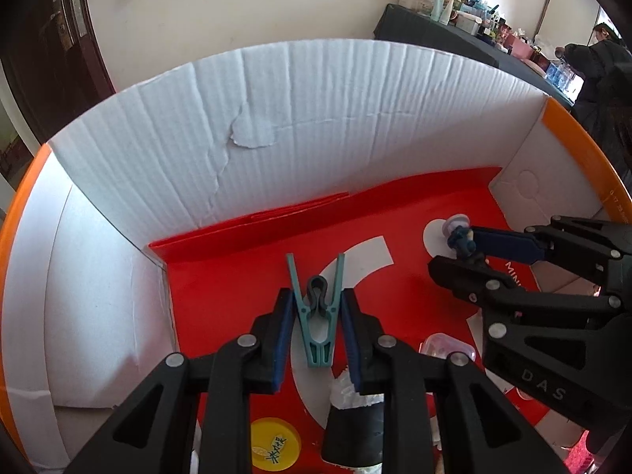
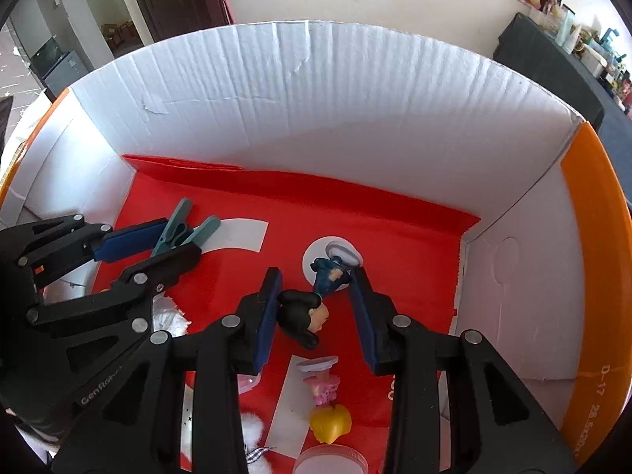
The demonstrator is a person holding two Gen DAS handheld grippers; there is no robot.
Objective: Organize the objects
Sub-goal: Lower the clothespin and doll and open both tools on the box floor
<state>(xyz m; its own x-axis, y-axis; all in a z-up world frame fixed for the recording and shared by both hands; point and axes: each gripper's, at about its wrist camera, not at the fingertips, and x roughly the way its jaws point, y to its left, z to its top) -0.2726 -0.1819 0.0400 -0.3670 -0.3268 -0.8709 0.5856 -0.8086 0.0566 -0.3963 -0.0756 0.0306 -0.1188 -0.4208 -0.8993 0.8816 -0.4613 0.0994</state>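
While both grippers hang inside the cardboard box (image 1: 316, 118), left gripper (image 1: 317, 308) fingers clamp a teal clothespin (image 1: 318, 316) — right gripper (image 2: 316, 300) fingers pinch a dark-haired figurine (image 2: 312, 308).

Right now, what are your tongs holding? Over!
Left tongs shut on teal clothespin. Right tongs hold dark-haired figurine, head-down over the red box floor. Pink-and-yellow figurine lies below it.
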